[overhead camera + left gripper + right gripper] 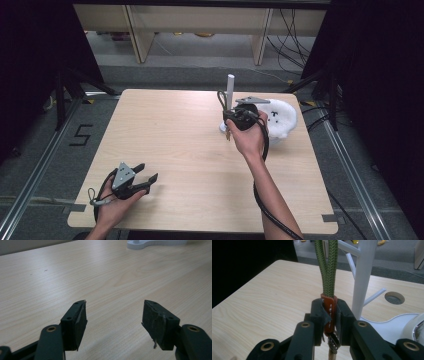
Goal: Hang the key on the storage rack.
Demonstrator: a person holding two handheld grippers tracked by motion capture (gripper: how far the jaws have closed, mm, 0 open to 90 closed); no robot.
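A pale wooden table bears a white stand and a white fluffy thing at its far right.

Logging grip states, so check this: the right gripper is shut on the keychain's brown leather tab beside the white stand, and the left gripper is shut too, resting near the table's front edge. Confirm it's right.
One thing is wrong: the left gripper is open, nothing between its jaws, as the left gripper view shows. The rest stands: the right gripper is shut on the brown leather tab beside the white stand.

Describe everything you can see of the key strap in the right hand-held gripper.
The key strap has a green braided cord loop that runs up out of the right gripper view, joined by a brown, leather-looking tab with pale stitches. A metal ring hangs below the tab. It stands upright, the tab pinched between the right hand-held gripper pads, close beside the white stand.
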